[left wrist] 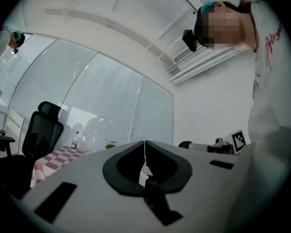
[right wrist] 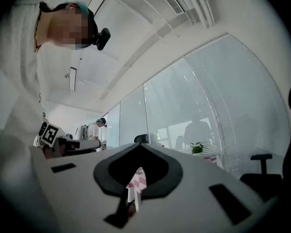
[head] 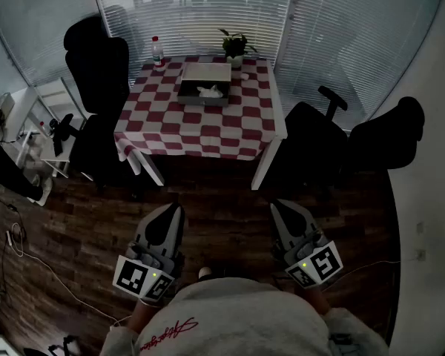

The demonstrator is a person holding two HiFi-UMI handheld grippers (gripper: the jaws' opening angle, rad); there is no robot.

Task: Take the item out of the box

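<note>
A shallow cardboard box lies open on the far side of a red-and-white checked table. A crumpled white item rests inside it. Both grippers are held low, close to the person's body and well short of the table. My left gripper has its jaws together with nothing between them, and the tips meet in the left gripper view. My right gripper is likewise shut and empty. Both point toward the table, slightly upward.
A plastic bottle and a small potted plant stand at the table's far edge. Black office chairs flank it on the left and right. Cables trail across the wood floor. Blinds cover the window wall behind.
</note>
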